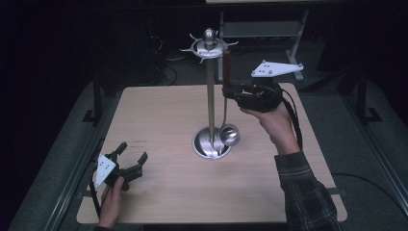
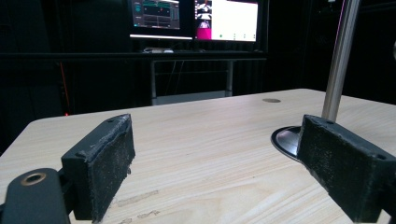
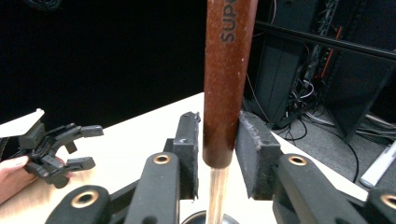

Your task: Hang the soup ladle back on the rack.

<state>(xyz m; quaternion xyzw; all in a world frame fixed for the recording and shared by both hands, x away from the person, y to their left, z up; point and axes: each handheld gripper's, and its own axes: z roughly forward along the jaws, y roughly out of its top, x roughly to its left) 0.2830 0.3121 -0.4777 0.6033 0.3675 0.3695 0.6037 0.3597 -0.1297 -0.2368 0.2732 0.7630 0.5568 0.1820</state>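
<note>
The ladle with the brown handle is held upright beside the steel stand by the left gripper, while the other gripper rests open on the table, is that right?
Not quite: the right gripper holds the ladle, not the left. The right gripper view shows its fingers shut on the brown handle, upright beside the steel stand. The left gripper is the one resting open on the table, as the high view shows.
</note>
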